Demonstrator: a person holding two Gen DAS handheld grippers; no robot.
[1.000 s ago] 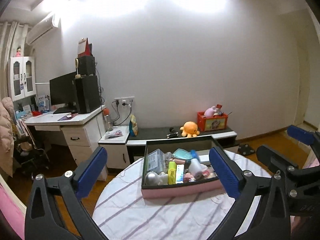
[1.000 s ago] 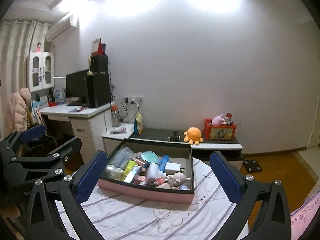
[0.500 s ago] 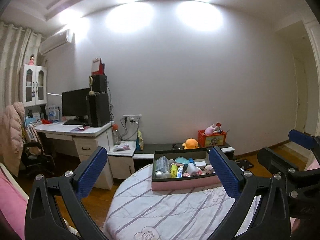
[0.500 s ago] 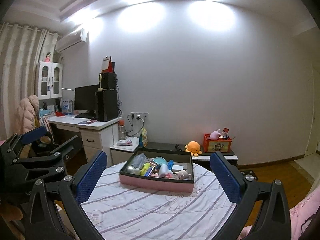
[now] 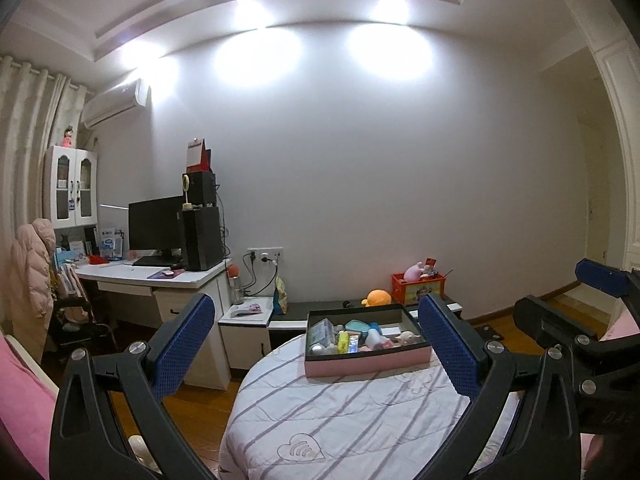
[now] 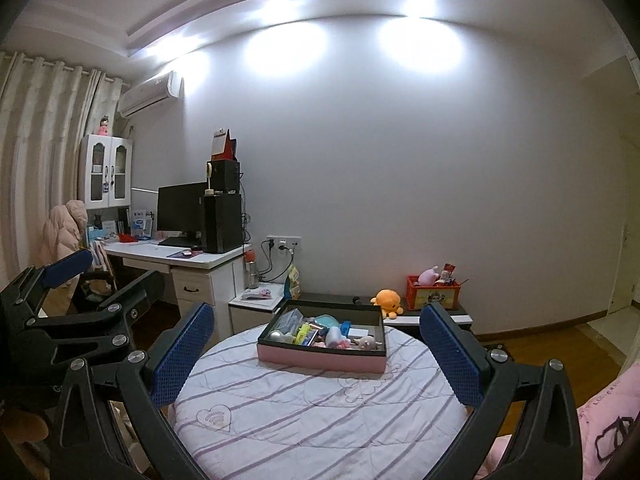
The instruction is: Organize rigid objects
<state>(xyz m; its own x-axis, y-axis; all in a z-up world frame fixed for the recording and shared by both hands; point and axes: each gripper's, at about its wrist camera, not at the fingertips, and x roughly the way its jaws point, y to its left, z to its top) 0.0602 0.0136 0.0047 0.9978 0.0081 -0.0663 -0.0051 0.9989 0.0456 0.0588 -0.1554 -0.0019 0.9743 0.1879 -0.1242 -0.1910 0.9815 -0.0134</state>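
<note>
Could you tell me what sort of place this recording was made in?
Most likely a home bedroom or study: a computer desk with a monitor, a wall air conditioner, curtains, and plush toys such as the orange octopus behind the round table.

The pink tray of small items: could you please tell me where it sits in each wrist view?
Left wrist: the pink tray lies right of centre, low, at the round table's far edge.
Right wrist: the pink tray lies at centre, low.
Shared landmark: the orange octopus plush just behind the tray.

one pink box (image 6: 320, 358) — two grippers (image 5: 316, 346), one table (image 6: 320, 412)
</note>
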